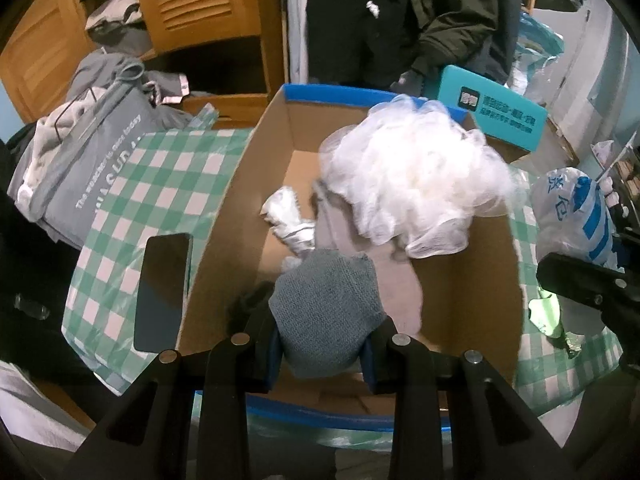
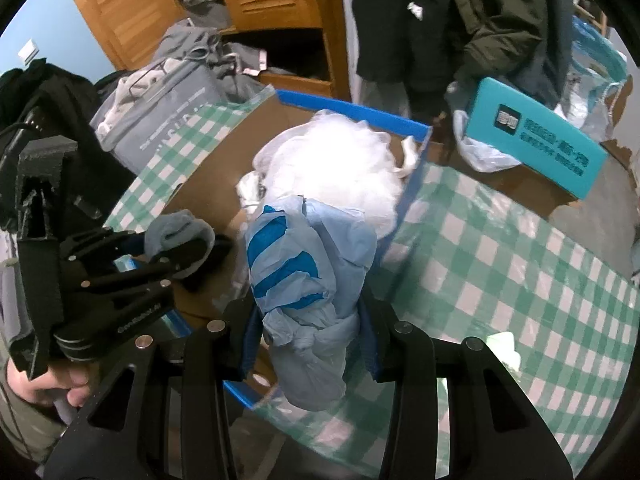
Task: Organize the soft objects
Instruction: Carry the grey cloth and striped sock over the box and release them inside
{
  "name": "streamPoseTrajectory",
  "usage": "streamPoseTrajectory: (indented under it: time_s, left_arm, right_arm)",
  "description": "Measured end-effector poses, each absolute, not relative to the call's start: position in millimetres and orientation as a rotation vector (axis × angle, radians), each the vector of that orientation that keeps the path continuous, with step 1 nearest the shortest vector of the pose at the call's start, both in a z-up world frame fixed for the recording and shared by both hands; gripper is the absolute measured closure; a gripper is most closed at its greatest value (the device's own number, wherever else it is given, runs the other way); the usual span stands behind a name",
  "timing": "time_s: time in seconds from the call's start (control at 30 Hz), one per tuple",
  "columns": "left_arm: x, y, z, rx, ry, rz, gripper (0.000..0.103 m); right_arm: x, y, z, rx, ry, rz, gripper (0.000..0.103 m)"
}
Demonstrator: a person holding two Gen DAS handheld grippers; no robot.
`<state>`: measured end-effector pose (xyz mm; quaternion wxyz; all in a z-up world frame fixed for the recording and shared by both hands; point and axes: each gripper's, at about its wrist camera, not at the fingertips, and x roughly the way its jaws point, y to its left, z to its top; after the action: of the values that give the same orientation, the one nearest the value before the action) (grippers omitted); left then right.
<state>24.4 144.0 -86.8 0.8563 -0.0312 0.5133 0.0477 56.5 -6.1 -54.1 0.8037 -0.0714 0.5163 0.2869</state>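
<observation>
An open cardboard box with blue-taped rims sits on a green-checked cloth. My left gripper is shut on a grey-blue knitted sock, held over the box's near edge; it also shows in the right wrist view. Inside the box lie a white mesh bath pouf, a crumpled white cloth and a pinkish cloth. My right gripper is shut on a knotted pale-blue plastic bag with blue stripes, held above the box's right rim.
A black phone lies on the checked cloth left of the box. A grey tote of clothes stands at the far left. A teal box sits behind. Wooden cabinets and a person in dark clothes stand beyond.
</observation>
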Motion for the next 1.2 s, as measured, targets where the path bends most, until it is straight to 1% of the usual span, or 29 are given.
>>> streamPoseTrajectory:
  time_s: [0.13,0.3,0.33,0.4,0.43,0.5,0.53,0.57,0.6,0.67,0.77,1.2]
  left_arm:
    - [24.7,152.4,-90.9,-0.086,1.091,0.106,0.07]
    - [26.7,158.6,-96.5,-0.092,1.106,0.126,0.066]
    - [27.1,159.5,-97.8,-0.093,1.109,0.127,0.066]
    - [27.5,160.7,-100.2,-0.096,1.119,0.126,0.056]
    - [27.7,161.2,-101.3,-0.098,1.123,0.127,0.053]
    - [27.6,161.3,-102.2,-0.094,1.124,0.129,0.042]
    - [27.5,161.2,-102.0,-0.089,1.121,0.133,0.038]
    - [27.5,161.1,-101.6,-0.083,1.118,0.136,0.032]
    - [27.2,161.1,-101.0,-0.078,1.113,0.139,0.03]
    - [26.8,162.2,-100.0,-0.076,1.111,0.143,0.029]
    - [26.0,163.0,-96.9,-0.095,1.104,0.136,0.024]
    - [24.4,121.0,-73.9,-0.033,1.044,0.047,0.023]
  right_arm:
    - [58.7,8.2,-62.3,-0.149,1.127,0.641,0.063]
    - [61.3,22.9,-72.0,-0.158,1.153,0.657,0.06]
    - [62.0,25.4,-74.0,-0.16,1.157,0.656,0.059]
    - [62.7,28.8,-76.9,-0.162,1.171,0.656,0.057]
    - [63.1,30.5,-78.3,-0.162,1.179,0.656,0.056]
    - [62.7,32.6,-78.6,-0.171,1.184,0.657,0.049]
    - [62.2,33.2,-77.8,-0.176,1.178,0.65,0.039]
    - [62.6,32.7,-76.5,-0.174,1.17,0.646,0.033]
    - [62.9,31.7,-74.8,-0.166,1.163,0.642,0.032]
    - [64.0,29.4,-72.0,-0.157,1.157,0.631,0.031]
    - [65.9,24.0,-68.0,-0.156,1.143,0.609,0.031]
    - [67.3,-18.1,-58.5,-0.121,1.121,0.511,0.03]
